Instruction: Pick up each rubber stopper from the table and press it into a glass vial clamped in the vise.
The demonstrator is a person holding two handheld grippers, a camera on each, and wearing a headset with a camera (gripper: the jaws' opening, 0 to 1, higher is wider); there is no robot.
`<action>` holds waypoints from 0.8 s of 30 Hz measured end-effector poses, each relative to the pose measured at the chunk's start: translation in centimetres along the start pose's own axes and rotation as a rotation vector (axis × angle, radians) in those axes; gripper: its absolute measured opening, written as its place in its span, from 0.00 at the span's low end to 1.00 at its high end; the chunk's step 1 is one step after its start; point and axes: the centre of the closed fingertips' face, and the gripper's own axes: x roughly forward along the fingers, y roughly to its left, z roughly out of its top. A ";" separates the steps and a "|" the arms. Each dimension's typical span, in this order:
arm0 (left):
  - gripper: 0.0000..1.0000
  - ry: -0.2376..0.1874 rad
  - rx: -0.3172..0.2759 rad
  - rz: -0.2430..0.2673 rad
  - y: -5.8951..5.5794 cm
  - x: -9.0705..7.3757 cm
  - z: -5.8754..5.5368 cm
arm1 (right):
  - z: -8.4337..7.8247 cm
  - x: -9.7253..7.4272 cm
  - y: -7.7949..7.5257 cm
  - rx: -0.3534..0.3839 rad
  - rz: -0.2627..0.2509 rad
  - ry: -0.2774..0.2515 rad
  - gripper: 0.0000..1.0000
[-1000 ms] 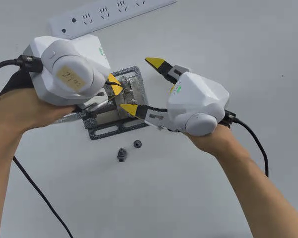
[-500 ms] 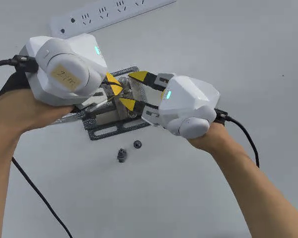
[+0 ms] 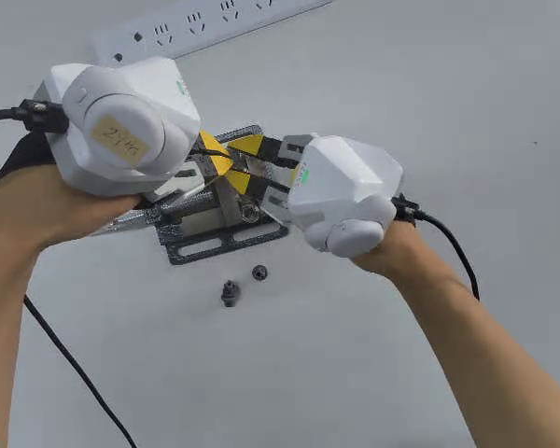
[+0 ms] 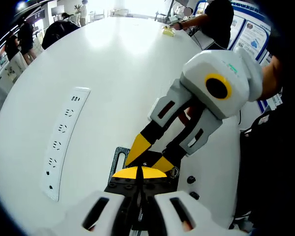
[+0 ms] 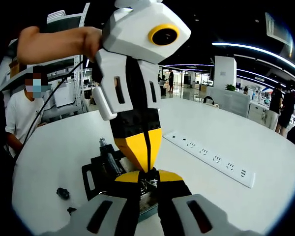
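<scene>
The left gripper (image 3: pixel 217 161) and right gripper (image 3: pixel 243 162) meet nose to nose over the vise (image 3: pixel 205 245), their yellow tips nearly touching. The right gripper's 2 jaws stand slightly apart. On the white table (image 3: pixel 429 84), 2 dark rubber stoppers (image 3: pixel 229 293) lie near each other, just in front of the vise. A power strip (image 3: pixel 205 23) lies along the far edge.

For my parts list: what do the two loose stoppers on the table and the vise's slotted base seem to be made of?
The stopper and its neighbour: probably rubber; dark and matte, with no glint. The vise base: probably metal with a dark grey matte finish, judging by its thin plate and crisp slots; coated plastic cannot be ruled out.
</scene>
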 end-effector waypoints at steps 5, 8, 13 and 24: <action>0.00 0.003 -0.001 -0.003 -0.1 0.0 0.0 | 0.1 -0.1 0.1 -0.007 -0.001 0.002 0.10; 0.00 0.006 0.002 -0.003 -0.3 -0.1 0.1 | 0.2 -0.2 0.1 -0.008 0.000 0.001 0.09; 0.00 -0.010 0.005 0.009 -0.1 -0.4 0.6 | 0.6 -0.5 -0.4 -0.015 -0.023 -0.010 0.09; 0.00 0.001 -0.009 0.007 0.1 0.0 0.1 | 0.1 0.0 -0.4 -0.003 -0.011 -0.002 0.10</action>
